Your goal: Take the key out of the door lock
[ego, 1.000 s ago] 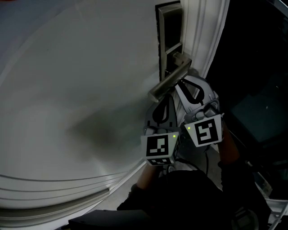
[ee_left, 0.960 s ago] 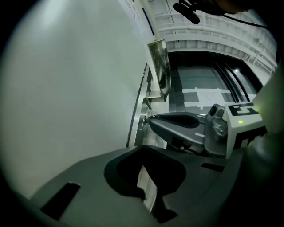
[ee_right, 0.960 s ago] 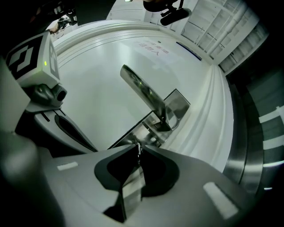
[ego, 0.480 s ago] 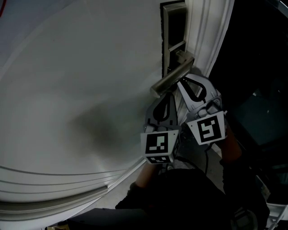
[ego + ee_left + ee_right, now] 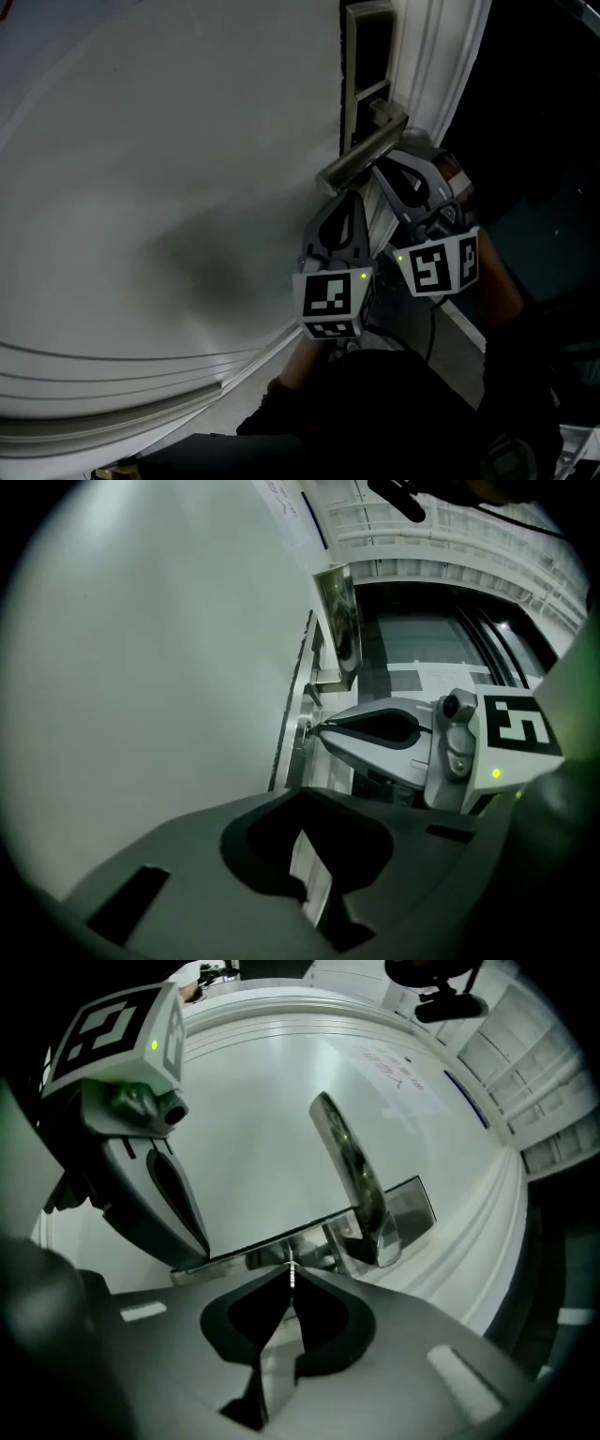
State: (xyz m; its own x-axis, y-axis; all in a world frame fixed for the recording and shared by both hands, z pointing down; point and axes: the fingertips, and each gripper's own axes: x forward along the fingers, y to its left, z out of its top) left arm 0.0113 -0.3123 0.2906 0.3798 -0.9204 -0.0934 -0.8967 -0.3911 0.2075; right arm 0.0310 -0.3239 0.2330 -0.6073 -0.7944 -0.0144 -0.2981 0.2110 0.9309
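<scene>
Right gripper (image 5: 291,1281) has swung toward the right edge, clenched on the key (image 5: 292,1267), seemingly still in the lock (image 5: 303,731); left gripper (image 5: 347,202) closed, empty.

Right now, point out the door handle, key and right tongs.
door handle (image 5: 364,155): head view, middle of lever.
key (image 5: 291,1262): right gripper view, thin edge at the tips.
right tongs (image 5: 291,1279): right gripper view, where tips meet.

Thin, toothed silver key (image 5: 292,1277) edge-on at the metal door lock (image 5: 272,1258), pinched in right hand-held gripper (image 5: 292,1283).
</scene>
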